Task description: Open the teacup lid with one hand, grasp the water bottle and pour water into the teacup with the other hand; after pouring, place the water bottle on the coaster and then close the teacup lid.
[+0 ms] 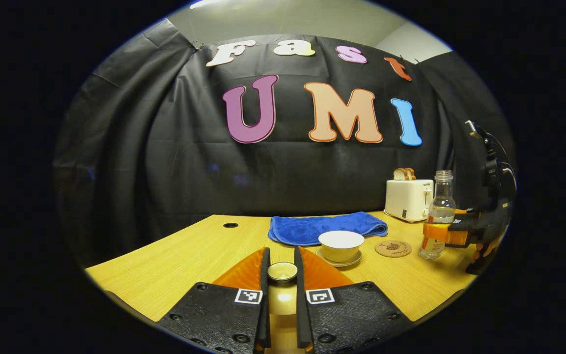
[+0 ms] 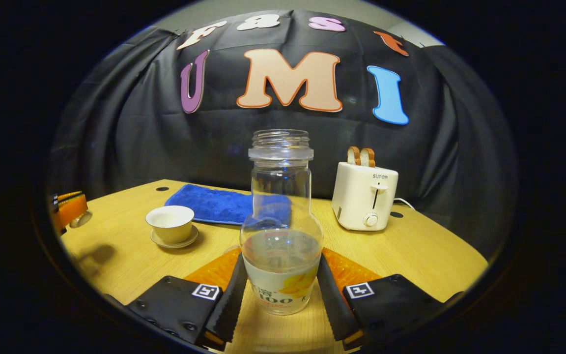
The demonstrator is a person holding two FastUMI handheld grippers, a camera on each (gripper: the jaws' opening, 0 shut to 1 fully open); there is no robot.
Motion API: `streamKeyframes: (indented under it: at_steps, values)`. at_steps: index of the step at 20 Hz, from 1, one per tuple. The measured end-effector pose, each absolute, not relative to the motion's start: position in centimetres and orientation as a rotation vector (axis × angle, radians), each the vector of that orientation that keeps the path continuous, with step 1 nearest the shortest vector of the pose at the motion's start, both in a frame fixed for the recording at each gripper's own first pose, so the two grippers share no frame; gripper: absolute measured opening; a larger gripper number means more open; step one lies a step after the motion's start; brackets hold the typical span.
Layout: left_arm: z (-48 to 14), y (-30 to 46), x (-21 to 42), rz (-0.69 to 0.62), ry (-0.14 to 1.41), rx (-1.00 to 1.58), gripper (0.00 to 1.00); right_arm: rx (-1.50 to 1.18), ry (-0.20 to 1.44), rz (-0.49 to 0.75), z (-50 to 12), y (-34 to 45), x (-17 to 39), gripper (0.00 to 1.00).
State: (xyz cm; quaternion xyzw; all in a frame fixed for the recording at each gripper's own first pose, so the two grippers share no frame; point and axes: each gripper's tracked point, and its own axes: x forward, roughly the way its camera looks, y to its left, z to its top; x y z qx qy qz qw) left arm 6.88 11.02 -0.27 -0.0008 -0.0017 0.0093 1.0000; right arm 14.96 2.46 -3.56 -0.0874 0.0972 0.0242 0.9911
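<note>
The teacup (image 1: pixel 341 245) stands uncovered on its saucer in the middle of the table, also seen as a pale cup (image 2: pixel 170 223) in the right gripper view. My left gripper (image 1: pixel 282 260) is shut on the small round lid (image 1: pixel 282 271), held above the table to the left of the cup. The clear, uncapped water bottle (image 2: pixel 281 231), partly filled, stands upright with my right gripper (image 2: pixel 281 268) shut on its lower body. In the left gripper view this bottle (image 1: pixel 438 216) is just right of the round coaster (image 1: pixel 393 248).
A blue towel (image 1: pixel 325 227) lies behind the cup. A white toaster (image 2: pixel 365 195) with bread in it stands at the back right. The wooden table (image 1: pixel 175 265) has small round holes near its far edge. The black cloth wall rises close behind.
</note>
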Motion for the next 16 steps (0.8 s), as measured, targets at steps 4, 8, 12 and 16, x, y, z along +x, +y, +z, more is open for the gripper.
streamKeyframes:
  at_steps: [4, 8, 12, 16]
  values:
    - [-0.3, 10.7, 6.8, 0.003, -0.003, -0.003, 0.18, -0.352, 0.180, 0.041, -3.7, 3.5, 15.9, 0.77]
    - [-0.3, 10.7, 6.9, 0.001, -0.004, -0.002, 0.18, -0.562, 0.199, 0.041, -3.5, 5.3, 17.2, 0.77]
    - [-0.3, 11.4, 7.0, 0.007, -0.002, -0.002, 0.18, -0.810, 0.219, 0.067, -4.2, 7.3, 18.6, 0.77]
    - [-0.4, 12.6, 7.1, 0.028, -0.001, -0.002, 0.18, -1.086, 0.203, 0.091, -4.3, 9.1, 19.6, 0.77]
